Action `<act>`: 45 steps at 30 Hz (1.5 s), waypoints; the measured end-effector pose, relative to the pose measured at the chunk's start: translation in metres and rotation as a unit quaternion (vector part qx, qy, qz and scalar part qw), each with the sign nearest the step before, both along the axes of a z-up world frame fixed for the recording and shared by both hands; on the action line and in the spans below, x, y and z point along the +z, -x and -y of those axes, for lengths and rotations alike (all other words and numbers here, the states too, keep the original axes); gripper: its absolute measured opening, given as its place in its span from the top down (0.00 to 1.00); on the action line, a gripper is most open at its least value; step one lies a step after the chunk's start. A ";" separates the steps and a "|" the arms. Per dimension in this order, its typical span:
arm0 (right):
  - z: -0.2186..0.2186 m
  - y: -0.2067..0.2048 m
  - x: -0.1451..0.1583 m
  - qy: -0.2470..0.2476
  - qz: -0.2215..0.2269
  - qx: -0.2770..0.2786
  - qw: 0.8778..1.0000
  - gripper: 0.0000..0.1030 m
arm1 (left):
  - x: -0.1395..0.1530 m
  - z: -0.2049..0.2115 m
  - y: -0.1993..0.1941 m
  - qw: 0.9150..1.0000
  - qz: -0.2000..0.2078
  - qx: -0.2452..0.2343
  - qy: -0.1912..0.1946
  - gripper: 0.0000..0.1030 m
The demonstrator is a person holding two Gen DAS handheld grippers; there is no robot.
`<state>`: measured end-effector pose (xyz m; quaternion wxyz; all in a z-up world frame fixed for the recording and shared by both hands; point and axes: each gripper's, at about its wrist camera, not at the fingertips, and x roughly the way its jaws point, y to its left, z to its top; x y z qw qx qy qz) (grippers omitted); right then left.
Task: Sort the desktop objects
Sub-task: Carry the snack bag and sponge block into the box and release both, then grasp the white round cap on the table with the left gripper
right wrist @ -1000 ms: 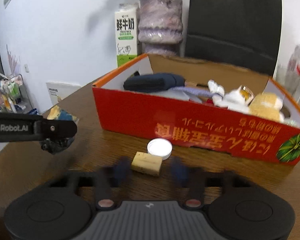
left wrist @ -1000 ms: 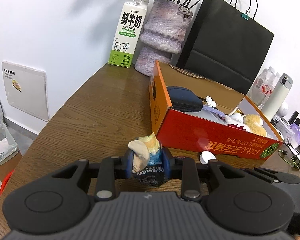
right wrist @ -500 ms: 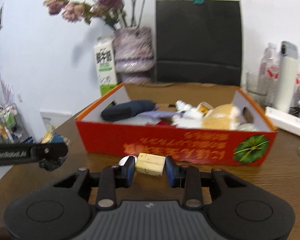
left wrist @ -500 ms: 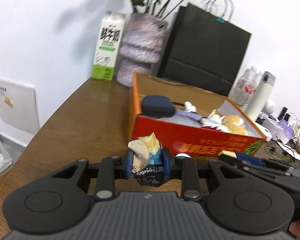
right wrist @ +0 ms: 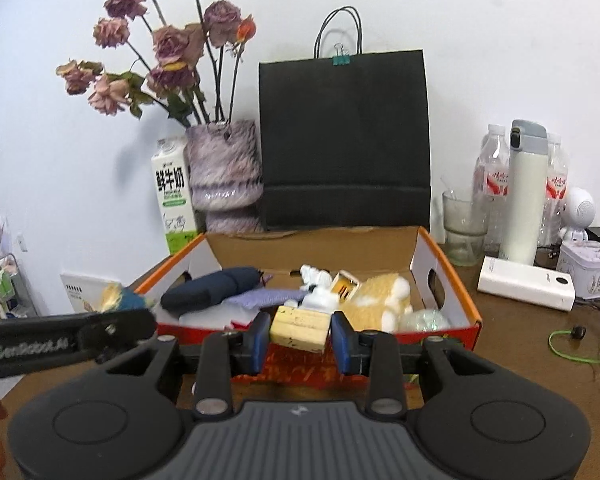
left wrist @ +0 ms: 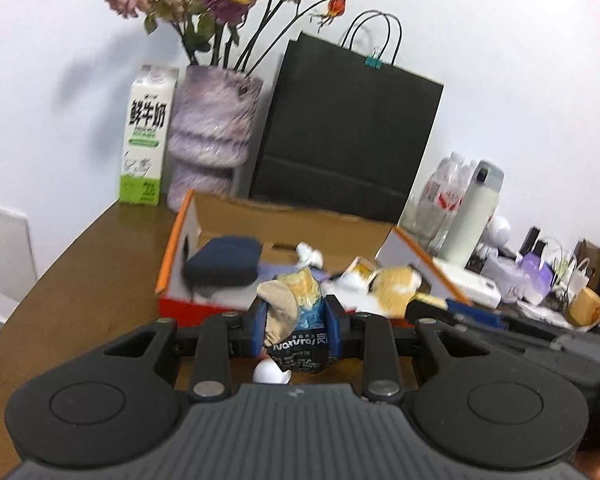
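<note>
My left gripper (left wrist: 296, 326) is shut on a crumpled snack wrapper (left wrist: 296, 320) and holds it in the air at the near side of the red-and-orange cardboard box (left wrist: 176, 232). My right gripper (right wrist: 300, 332) is shut on a small wooden block (right wrist: 300, 324), raised in front of the box's (right wrist: 452, 276) near wall. The box holds a dark blue pouch (right wrist: 212, 290), a white figure, a yellow plush toy (right wrist: 384, 296) and other items. A white bottle cap (left wrist: 270, 372) lies on the table under my left gripper. The left gripper also shows in the right wrist view (right wrist: 112, 320).
Behind the box stand a milk carton (right wrist: 174, 196), a purple vase with dried roses (right wrist: 224, 176) and a black paper bag (right wrist: 344, 136). At the right are a glass, water bottles, a white flask (right wrist: 524, 192), a power bank (right wrist: 526, 284), a tin and green cables.
Both grippers have risen with their loads and moved toward the box. The right gripper closed on the wooden block and lifted it off the table; the cap stayed behind.
</note>
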<state>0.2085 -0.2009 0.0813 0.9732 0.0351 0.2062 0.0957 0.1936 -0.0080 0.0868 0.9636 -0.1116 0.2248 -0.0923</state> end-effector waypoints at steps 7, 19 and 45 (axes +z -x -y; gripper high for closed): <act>0.005 -0.024 0.006 -0.004 0.014 -0.005 1.000 0.69 | -0.001 0.008 -0.025 1.000 0.009 0.008 0.010 0.71; 0.000 -0.081 0.000 -0.001 0.003 -0.002 1.000 0.69 | -0.005 0.003 -0.082 1.000 0.004 0.025 -0.003 0.71; 0.025 -0.069 -0.010 0.016 -0.022 -0.042 0.999 0.00 | -0.007 -0.019 -0.055 0.997 0.001 0.060 -0.050 0.00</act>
